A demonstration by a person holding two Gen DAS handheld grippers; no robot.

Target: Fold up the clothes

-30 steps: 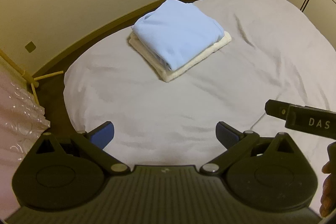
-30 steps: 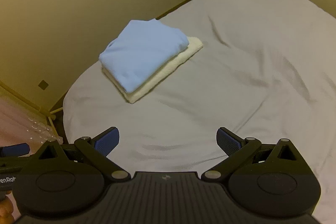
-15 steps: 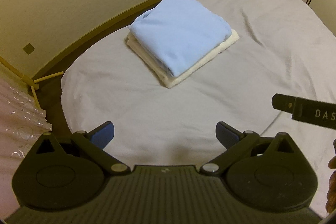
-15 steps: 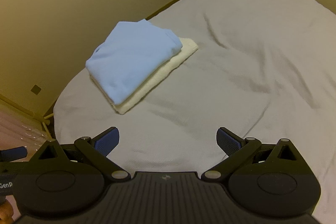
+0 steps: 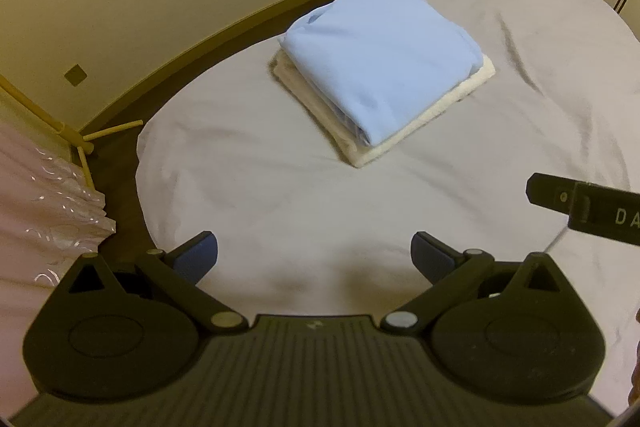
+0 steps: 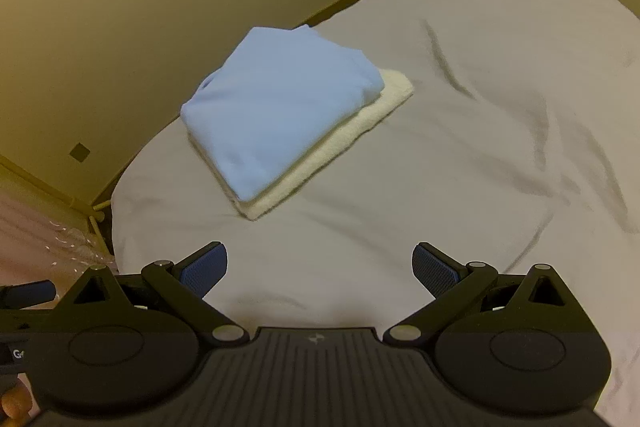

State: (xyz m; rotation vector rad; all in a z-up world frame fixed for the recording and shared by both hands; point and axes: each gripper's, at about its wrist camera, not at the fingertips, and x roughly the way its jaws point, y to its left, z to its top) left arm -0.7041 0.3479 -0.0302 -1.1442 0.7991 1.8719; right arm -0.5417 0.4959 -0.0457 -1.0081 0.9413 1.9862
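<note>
Both grippers have closed in on the stack — left gripper (image 5: 314, 255) and right gripper (image 6: 320, 265) spread wide, empty, over the bed (image 5: 248, 187); blue garment (image 5: 384, 55) atop cream towel (image 5: 416, 129).

A: Cream towel (image 5: 424, 125): mostly covered by the folded blue garment (image 5: 384, 55); only its edges show.
B: Noted. Right claw (image 5: 588, 209) in the left view: cut by the frame edge, lettering reads "DA" only.
A: Bed (image 6: 500, 115): far end runs out of frame.
B: Fingers (image 6: 14, 403) at the lower left corner: a sliver, cropped.
</note>
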